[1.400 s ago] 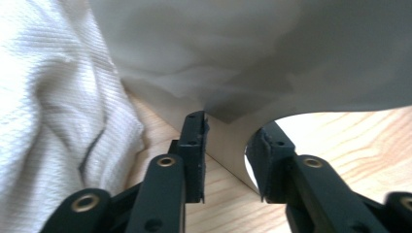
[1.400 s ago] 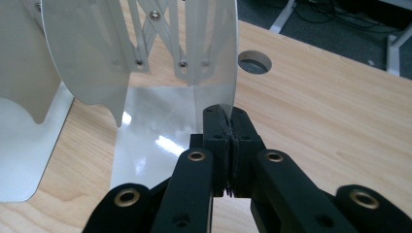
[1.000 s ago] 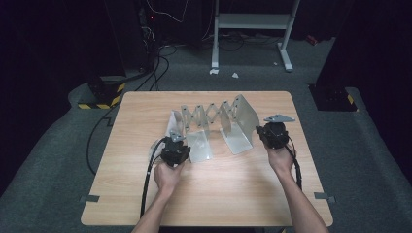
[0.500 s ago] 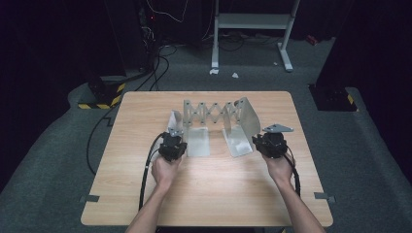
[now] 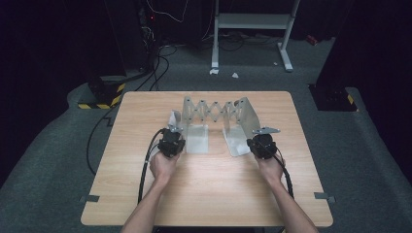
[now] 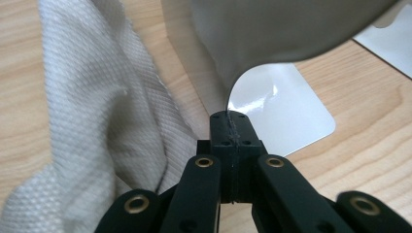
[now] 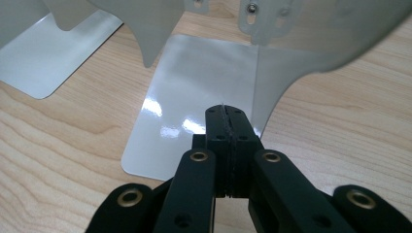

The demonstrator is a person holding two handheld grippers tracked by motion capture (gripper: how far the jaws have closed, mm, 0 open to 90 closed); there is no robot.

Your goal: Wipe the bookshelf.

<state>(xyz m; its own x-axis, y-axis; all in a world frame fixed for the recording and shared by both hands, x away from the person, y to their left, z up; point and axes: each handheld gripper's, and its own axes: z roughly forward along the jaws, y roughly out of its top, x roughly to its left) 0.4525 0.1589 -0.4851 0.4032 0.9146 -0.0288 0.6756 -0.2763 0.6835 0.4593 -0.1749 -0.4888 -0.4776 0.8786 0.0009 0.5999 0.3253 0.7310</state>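
Jaws, left gripper (image 6: 228, 119): pressed together, clamped on the metal rack's (image 5: 218, 112) left plate edge; grey cloth (image 6: 97, 121) just left.
Jaws, right gripper (image 7: 224, 114): together, clamped on the right plate edge, above the worktop (image 5: 209, 194).

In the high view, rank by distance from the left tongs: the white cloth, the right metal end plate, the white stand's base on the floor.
From the left tongs:
1. Crumpled white woven cloth, just beyond them, left of the rack.
2. Right grey metal end plate, across the table.
3. White metal stand's base, on the floor beyond the table.
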